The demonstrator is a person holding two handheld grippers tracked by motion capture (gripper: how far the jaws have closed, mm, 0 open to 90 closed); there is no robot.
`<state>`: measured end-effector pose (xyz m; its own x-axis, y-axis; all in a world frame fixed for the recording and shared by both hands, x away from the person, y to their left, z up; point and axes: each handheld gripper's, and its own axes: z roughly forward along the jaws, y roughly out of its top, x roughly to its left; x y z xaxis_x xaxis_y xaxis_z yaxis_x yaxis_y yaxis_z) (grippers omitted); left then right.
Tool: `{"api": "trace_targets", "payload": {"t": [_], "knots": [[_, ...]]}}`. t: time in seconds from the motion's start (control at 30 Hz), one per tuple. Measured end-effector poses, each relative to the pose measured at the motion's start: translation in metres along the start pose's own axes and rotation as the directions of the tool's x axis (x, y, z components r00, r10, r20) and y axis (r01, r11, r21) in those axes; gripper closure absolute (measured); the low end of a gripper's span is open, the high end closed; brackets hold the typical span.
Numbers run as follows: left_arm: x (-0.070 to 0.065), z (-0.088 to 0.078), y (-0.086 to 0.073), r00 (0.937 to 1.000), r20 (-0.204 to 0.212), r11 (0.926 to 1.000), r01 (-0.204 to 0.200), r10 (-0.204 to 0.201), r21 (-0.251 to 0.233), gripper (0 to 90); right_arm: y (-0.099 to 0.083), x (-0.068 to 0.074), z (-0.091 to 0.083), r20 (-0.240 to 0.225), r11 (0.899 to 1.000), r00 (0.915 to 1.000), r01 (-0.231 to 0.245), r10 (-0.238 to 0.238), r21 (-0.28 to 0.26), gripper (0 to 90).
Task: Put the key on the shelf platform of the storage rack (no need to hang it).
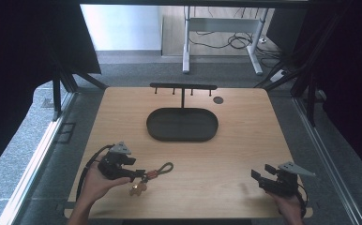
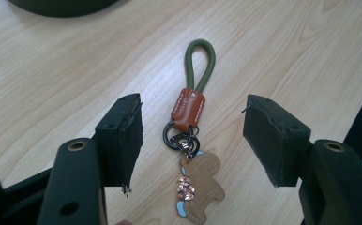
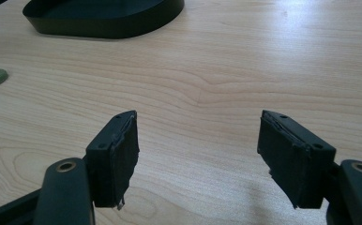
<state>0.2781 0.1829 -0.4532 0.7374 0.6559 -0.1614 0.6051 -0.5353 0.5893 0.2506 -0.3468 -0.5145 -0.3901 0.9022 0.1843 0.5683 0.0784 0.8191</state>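
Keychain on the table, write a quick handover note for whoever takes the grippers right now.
Left gripper: open, jaws either side of the keychain, pads not touching it.
Right gripper: open, holding nothing, over bare table at the near right.
Keychain: flat on the table at the near left, green loop pointing toward the black tray. The hook rack behind the tray carries nothing.
Done: left gripper lined up.
Left: probably close on the keychain and lift it; the destination looks like the rack or tray.

The light wooden table [image 1: 245, 140] lies bare across its centre and right, so passage there is unobstructed. At the far middle, a black oval tray [image 1: 182, 124] and the black T-shaped hook stand [image 1: 183, 87] behind it block the way. At near left, a keychain with green cord loop, orange leather tab and brown bear charm [image 2: 191, 136] lies flat between wide-spread jaws.
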Motion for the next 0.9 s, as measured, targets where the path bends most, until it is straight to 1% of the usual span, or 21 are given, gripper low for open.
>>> {"api": "trace_targets", "payload": {"t": [0.17, 0.27, 0.37, 0.57, 0.73, 0.9], "knots": [[-0.001, 0.014, 0.003, 0.9998, 0.003, 0.9981, -0.020, 0.020, 0.059, 39.3, -0.001, 0.001, 0.001, 0.001, 1.000, 1.0000, -0.001, 0.001, 0.003, 29.6], [-0.002, 0.022, 0.005, 0.9995, 0.003, 0.9946, -0.032, 0.032, 0.098, 39.6, -0.001, 0.001, 0.002, -0.002, 1.000, 1.0000, 0.000, 0.000, 0.008, 29.7], [-0.003, 0.028, 0.006, 0.9991, 0.005, 0.9916, -0.043, 0.043, 0.122, 39.8, -0.001, 0.002, 0.002, -0.003, 1.000, 1.0000, 0.001, -0.001, 0.016, 29.7], [-0.005, 0.038, 0.011, 0.9981, 0.011, 0.9856, -0.061, 0.060, 0.157, 40.1, -0.001, 0.001, 0.002, -0.003, 1.000, 1.0000, -0.001, 0.001, 0.015, 29.7], [-0.007, 0.043, 0.015, 0.9972, 0.018, 0.9814, -0.075, 0.073, 0.177, 39.8, -0.001, 0.000, 0.001, -0.003, 1.000, 1.0000, -0.004, 0.004, 0.017, 29.7], [-0.007, 0.045, 0.017, 0.9969, 0.018, 0.9797, -0.078, 0.076, 0.184, 39.8, -0.001, 0.000, 0.002, -0.005, 1.000, 1.0000, 0.001, -0.001, 0.019, 29.8]]}}
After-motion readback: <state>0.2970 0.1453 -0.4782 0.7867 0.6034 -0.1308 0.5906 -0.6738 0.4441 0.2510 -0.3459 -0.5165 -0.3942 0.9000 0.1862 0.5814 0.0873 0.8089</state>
